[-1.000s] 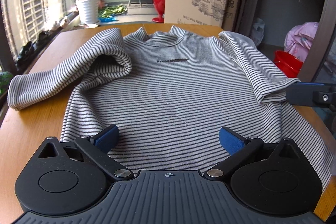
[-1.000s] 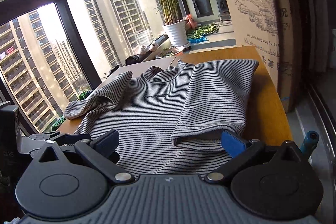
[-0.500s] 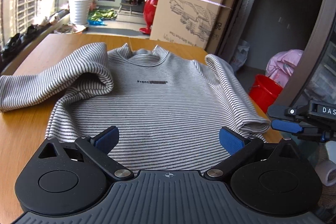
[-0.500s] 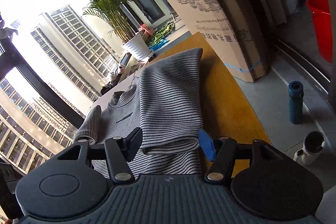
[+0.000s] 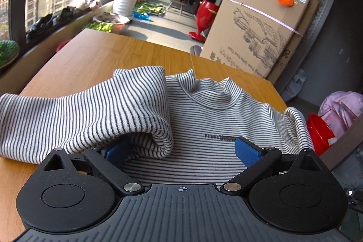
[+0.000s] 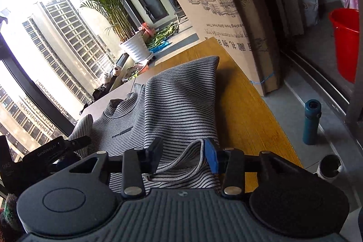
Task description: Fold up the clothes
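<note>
Striped shirt [image 5: 211, 119] lying near table [image 5: 95, 60] edge, bare wood beyond collar. Left gripper [image 5: 179, 151] gaping wide; right gripper [image 6: 182, 154] half-closed around sleeve cuff [image 6: 192, 160], pads not pressing.

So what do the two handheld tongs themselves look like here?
Both are matte black: a ribbed central body, two round disc housings, and linkage arms with silver pivot bolts. The left tongs and right tongs have blue finger pads. White "GenRobot.AI" lettering marks the left one's side.
</note>
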`<state>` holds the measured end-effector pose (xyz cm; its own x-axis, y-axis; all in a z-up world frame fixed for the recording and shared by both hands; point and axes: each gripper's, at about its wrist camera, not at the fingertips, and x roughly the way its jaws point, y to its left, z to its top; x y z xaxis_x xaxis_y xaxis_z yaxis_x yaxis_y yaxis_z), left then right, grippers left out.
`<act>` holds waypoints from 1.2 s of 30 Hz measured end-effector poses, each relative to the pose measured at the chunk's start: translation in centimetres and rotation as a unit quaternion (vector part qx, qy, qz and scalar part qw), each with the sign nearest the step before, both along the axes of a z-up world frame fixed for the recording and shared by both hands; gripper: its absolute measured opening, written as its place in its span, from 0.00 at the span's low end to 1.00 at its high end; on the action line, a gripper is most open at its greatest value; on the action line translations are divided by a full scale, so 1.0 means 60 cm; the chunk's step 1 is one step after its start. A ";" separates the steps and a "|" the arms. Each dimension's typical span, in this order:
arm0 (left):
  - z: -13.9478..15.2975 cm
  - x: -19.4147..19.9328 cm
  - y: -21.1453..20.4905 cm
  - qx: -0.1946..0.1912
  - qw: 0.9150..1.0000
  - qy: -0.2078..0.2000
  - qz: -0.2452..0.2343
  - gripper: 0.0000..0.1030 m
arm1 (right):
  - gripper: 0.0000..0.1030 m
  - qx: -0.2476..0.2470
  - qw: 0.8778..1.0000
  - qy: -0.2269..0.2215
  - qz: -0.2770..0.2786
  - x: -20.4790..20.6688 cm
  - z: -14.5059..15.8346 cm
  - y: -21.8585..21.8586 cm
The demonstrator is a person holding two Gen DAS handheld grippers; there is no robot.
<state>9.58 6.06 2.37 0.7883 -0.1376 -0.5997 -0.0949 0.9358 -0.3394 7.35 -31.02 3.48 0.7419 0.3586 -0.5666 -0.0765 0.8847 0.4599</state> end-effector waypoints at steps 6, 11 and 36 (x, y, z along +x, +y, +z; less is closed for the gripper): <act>0.006 -0.011 0.082 0.008 0.998 -0.011 0.068 0.66 | 0.39 -0.021 1.000 -0.003 0.002 -0.004 -0.012 0.004; 0.022 -0.040 0.116 0.032 0.990 -0.026 0.134 0.76 | 0.22 -0.024 1.000 -0.015 0.006 -0.005 -0.014 -0.004; -0.033 -0.147 -0.124 0.056 0.994 -0.010 -0.096 0.99 | 0.07 0.218 0.965 0.124 -0.075 0.061 -0.073 -0.057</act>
<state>0.75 -1.38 0.40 0.7662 -0.2198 -0.6038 0.0950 0.9681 -0.2319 11.04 -34.44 -0.91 0.6640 0.5025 -0.5537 0.1976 0.5963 0.7781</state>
